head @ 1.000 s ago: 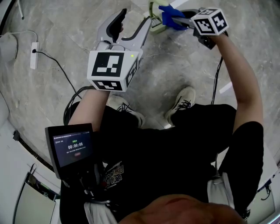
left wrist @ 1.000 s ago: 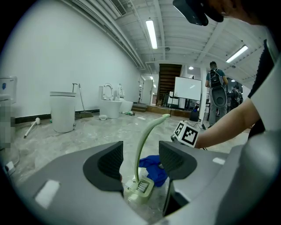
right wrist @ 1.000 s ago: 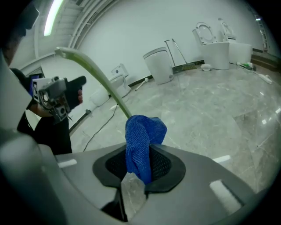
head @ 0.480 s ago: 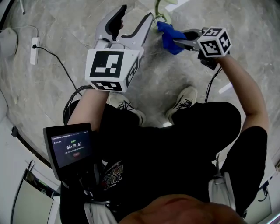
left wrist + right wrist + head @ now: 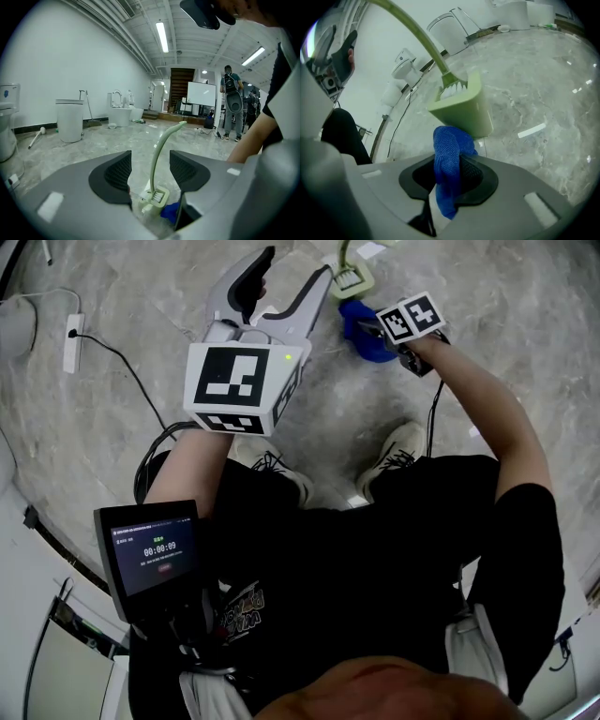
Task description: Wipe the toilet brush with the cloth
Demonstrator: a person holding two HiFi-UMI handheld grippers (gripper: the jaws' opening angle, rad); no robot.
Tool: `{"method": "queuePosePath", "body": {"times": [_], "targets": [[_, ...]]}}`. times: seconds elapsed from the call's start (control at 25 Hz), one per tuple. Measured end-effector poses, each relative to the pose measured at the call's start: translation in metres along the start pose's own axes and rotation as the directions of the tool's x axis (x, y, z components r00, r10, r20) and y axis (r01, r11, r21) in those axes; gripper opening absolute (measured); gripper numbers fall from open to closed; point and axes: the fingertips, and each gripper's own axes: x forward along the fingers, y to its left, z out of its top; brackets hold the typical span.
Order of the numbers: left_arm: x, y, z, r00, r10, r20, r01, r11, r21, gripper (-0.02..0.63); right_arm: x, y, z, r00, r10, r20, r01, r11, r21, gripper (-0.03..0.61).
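Floor [image 5: 84,427]: grey veined marble.
Left tool [image 5: 292,273]: jaws wide, empty, toilet brush [image 5: 155,161] sighted beyond them.
Toilet brush: upright in its green holder [image 5: 466,110]; looks light, slim handle likely springy, so grip mid-handle.
Cloth [image 5: 450,145]: soft, limp, pinched in right tool [image 5: 447,180], just beside holder.
Change: right tool and cloth have dropped from handle height; left tool steady.

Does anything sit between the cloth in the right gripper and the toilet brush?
Only the green holder, just ahead of the blue cloth, walls in the brush head; the handle above it is clear.
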Motion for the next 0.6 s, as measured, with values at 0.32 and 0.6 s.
{"method": "queuePosePath", "body": {"times": [0.32, 0.6], "targets": [[0.001, -0.001, 0.000, 1.000, -0.001, -0.001, 0.001, 1.000, -0.005, 0.259, -0.030, 0.018, 0.029, 0.984, 0.086, 0.153, -0.090, 0.996, 0.016, 0.095], [0.000, -0.002, -0.002, 1.000, -0.014, 0.005, 0.014, 1.000, 0.003, 0.258, -0.074, 0.054, 0.054, 0.937, 0.210, 0.279, -0.212, 0.977, -0.024, 0.095]]}}
